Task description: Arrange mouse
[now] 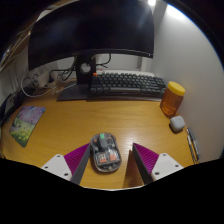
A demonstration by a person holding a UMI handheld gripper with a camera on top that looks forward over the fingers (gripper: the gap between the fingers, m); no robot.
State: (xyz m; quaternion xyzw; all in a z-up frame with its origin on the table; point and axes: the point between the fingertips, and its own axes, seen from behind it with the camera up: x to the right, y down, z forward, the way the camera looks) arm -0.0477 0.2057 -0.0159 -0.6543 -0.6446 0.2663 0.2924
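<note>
A grey see-through mouse (105, 152) with orange parts inside lies on the wooden desk (90, 120). It rests between my gripper's (112, 162) two fingers, nearer the left one. Gaps show at both sides of it, wider on the right. The gripper is open, with the magenta pads (146, 157) standing apart on either side of the mouse.
Beyond the mouse stand a dark keyboard (127, 84) and a monitor (90, 35) on its stand. An orange bottle (173, 98) and a small white object (177, 124) sit to the right. A colourful card (28, 125) lies to the left, with cables behind it.
</note>
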